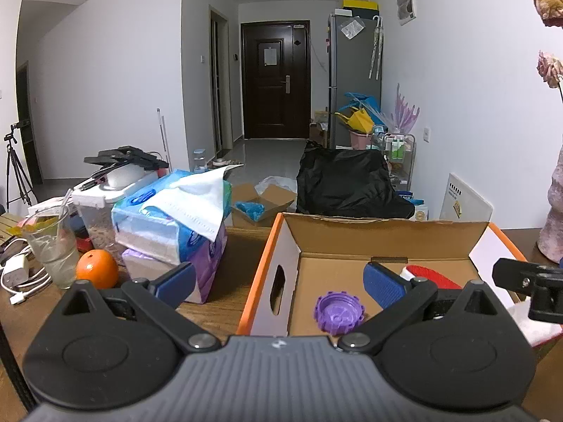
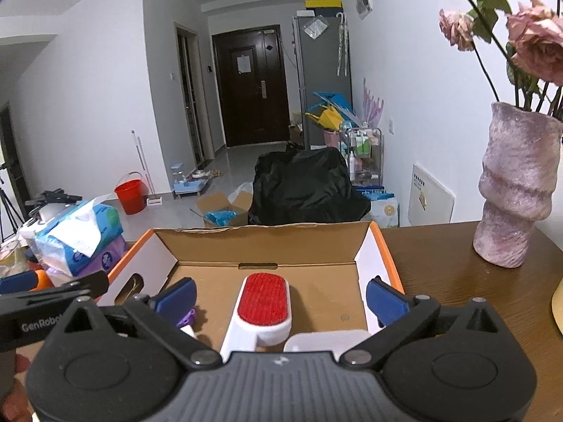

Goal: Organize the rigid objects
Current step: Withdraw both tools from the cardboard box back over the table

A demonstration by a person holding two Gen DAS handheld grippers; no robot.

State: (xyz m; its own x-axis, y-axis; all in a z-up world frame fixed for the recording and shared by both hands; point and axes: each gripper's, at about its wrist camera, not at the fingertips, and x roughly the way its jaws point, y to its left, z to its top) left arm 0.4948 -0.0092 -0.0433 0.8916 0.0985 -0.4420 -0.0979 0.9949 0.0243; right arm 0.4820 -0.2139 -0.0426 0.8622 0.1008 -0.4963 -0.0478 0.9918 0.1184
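From the left wrist, the left gripper (image 1: 278,277) stood wide apart with nothing between its blue pads, straddling the near left wall of the open orange-edged cardboard box (image 1: 267,263). A purple ridged plastic cap (image 1: 338,313) lay on the box floor, a round orange fruit (image 1: 96,269) on the wooden table to the left.

From the right wrist, the right gripper (image 2: 281,297) was spread fully, empty, above the white lint brush with a red pad (image 2: 263,307) lying inside the box. A pink textured vase (image 2: 513,190) stood far right.

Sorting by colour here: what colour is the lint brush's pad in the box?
Red pad, white body; clearest in the right wrist view.
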